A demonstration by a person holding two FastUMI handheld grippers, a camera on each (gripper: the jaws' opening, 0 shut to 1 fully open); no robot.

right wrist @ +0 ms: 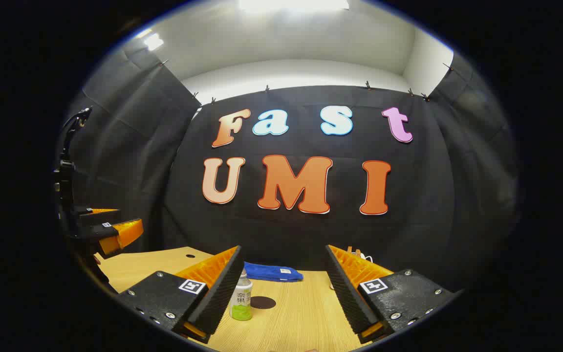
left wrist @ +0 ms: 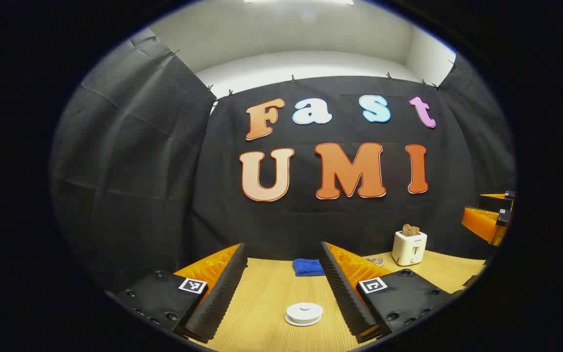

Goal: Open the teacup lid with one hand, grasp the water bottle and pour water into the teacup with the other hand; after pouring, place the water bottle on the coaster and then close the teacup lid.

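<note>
White teacup lid (left wrist: pixel 304 313) sits on the wooden bench (left wrist: pixel 267 303) between the wide-open, empty left claw (left wrist: pixel 281 313), suggesting a lid grasp, while the right claw (right wrist: pixel 281 313), likewise open and empty, frames the water bottle (right wrist: pixel 241 298) beside the dark coaster (right wrist: pixel 263 302).

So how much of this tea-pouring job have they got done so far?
Nothing looks done yet. The teacup lid is still on, between the open left gripper. The water bottle stands ungrasped by the open right gripper, beside the dark coaster. Opening, pouring, placing and closing all remain.
</note>
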